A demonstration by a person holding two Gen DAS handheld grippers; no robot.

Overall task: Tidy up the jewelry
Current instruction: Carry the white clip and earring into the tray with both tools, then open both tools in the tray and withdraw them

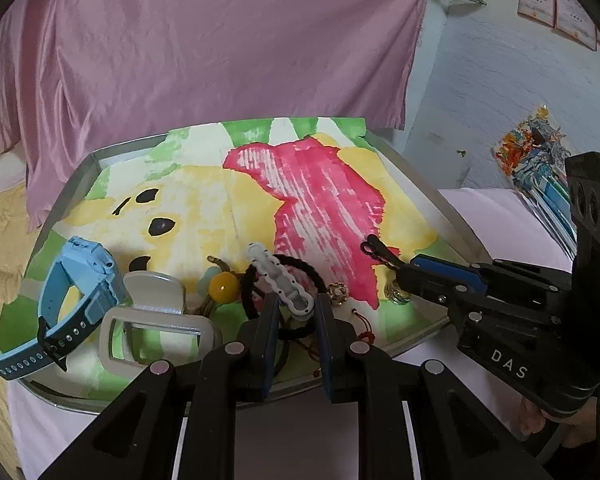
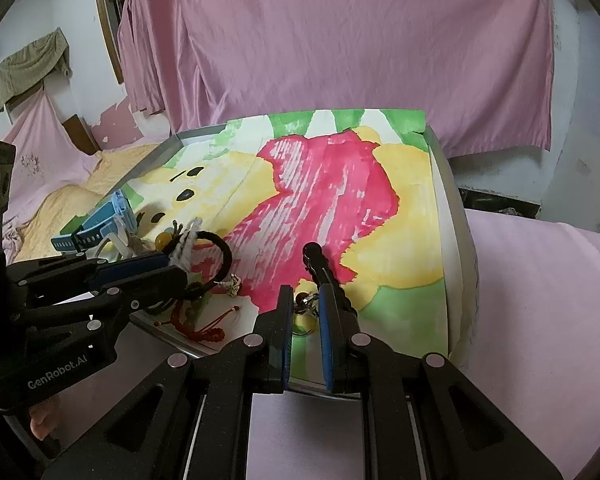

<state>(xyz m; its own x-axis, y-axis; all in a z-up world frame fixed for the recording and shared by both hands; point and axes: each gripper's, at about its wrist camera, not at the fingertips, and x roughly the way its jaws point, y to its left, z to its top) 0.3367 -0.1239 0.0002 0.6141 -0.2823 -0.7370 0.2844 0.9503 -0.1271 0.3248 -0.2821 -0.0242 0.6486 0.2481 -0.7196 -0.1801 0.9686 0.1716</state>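
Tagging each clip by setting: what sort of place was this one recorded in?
Probably a bedroom at home: a pink sheet hung as a backdrop, a yellow blanket on what looks like a bed, and framed certificates on the whitewashed wall.

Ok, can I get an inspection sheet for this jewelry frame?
Surface: metal tray lined with a painted sheet, on pink cloth.
Job's things: blue watch, white clip, black hair tie, yellow bead, black clip, red cord.
Clutter: silver metal frame piece.
Grippers: left hand-held gripper straddles the white clip's end, contact unclear; right hand-held gripper is shut, with the black clip at its tip.
Cables: possibly one thin dark lead.
Surroundings: pink curtain, wall certificates.
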